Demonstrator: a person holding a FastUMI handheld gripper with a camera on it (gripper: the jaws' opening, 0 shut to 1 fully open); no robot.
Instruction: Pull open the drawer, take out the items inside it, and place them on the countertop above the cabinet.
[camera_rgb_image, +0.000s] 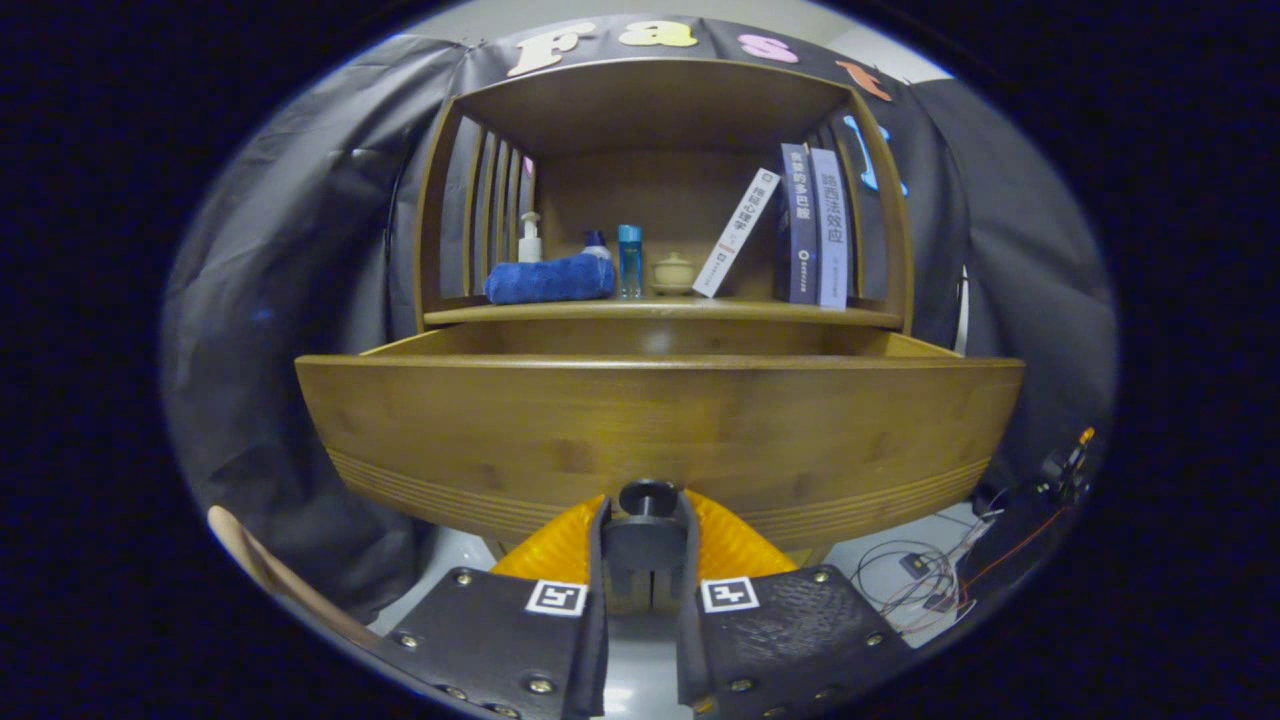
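My gripper (645, 545) has its fingers closed tight on the dark knob (647, 497) low on the drawer (660, 430) front, which stands pulled out dead ahead, its inside hidden above and beyond my fingers.

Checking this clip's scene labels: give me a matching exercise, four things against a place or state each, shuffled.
Things:
1. drawer
2. blue towel
3. white book
4. tongs

Places or states:
A. leaning against the upright books
B. shut on the drawer's dark knob
C. pulled out
D. lying on the shelf before the pump bottle

Pairs: 1-C, 2-D, 3-A, 4-B
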